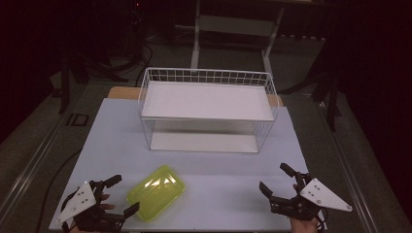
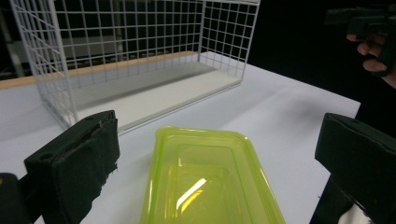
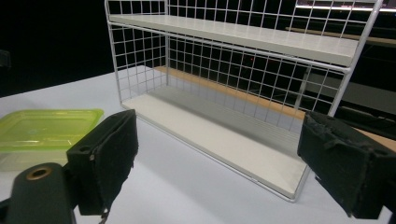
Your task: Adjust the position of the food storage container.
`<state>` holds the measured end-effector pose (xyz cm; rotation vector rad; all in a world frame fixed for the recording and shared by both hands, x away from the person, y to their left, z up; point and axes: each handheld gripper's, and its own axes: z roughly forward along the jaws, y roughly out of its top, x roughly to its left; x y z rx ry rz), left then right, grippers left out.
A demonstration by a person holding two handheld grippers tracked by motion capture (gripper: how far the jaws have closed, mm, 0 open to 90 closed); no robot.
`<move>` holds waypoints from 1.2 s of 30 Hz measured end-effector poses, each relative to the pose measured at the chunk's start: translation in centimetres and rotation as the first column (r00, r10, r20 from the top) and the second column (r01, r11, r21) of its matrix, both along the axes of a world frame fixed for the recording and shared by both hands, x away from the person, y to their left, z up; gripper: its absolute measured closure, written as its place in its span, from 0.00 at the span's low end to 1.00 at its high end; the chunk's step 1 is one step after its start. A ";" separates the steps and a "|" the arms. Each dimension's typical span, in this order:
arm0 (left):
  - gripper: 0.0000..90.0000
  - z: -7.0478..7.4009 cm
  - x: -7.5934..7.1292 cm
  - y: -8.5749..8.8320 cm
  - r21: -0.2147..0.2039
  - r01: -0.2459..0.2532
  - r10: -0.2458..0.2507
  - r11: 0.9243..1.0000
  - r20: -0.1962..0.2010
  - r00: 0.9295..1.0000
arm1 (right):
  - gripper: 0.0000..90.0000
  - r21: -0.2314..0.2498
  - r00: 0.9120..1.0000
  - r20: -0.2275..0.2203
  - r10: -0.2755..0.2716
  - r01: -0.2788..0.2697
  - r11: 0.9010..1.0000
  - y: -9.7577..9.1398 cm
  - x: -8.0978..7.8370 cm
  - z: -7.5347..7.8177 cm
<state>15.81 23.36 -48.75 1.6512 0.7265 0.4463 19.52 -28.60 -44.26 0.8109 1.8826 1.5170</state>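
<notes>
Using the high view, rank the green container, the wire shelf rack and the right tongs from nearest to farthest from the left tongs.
Measured from the left tongs:
1. Green container: right beside them, at the table's near left.
2. Right tongs: across the table's near edge, at the right.
3. Wire shelf rack: at the table's far middle; its near left corner is close to a tie with the right tongs.

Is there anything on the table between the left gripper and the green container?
Nothing visible. The left gripper sits open right beside the green container, with only bare table between them.
</notes>
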 end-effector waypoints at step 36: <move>0.40 0.6 -0.4 1.3 0.191 0.121 -0.070 0.974 -0.251 0.966 | 0.14 0.018 0.999 -0.036 0.029 -0.028 0.999 0.5 0.5 0.5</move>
